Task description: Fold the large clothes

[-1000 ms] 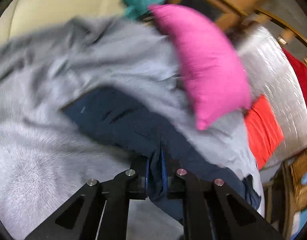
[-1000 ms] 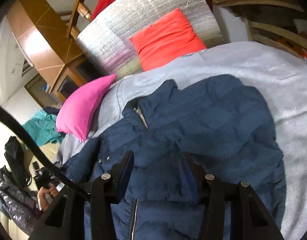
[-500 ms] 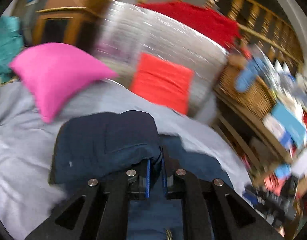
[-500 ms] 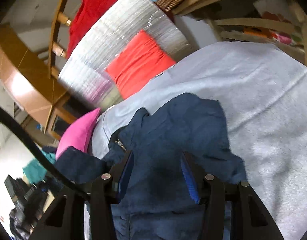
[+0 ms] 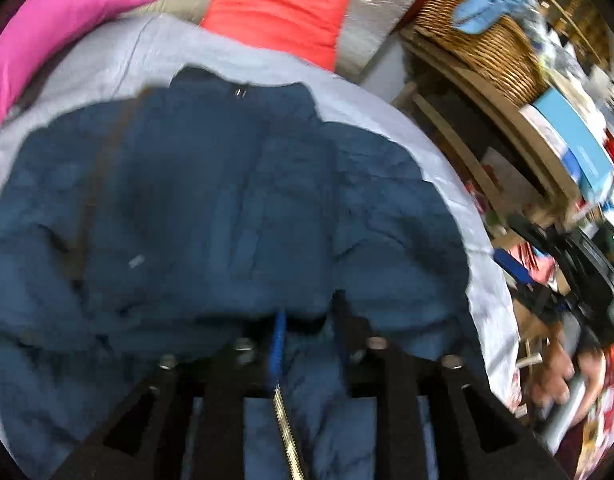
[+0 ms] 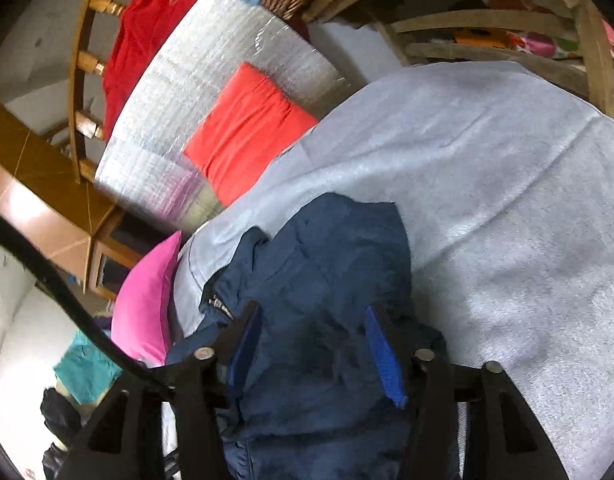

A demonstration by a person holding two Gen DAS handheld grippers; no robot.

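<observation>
Evidently the soft, puffy navy jacket lies on the grey bed. Left jaws, just opening, straddle its fold at six o'clock; right jaws gape empty. Grip hems; padding springs back.

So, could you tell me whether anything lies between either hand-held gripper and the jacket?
Nothing visible does. The navy jacket lies directly under the left hand-held gripper and between the open fingers of the right hand-held gripper; both pillows sit off it.
</observation>
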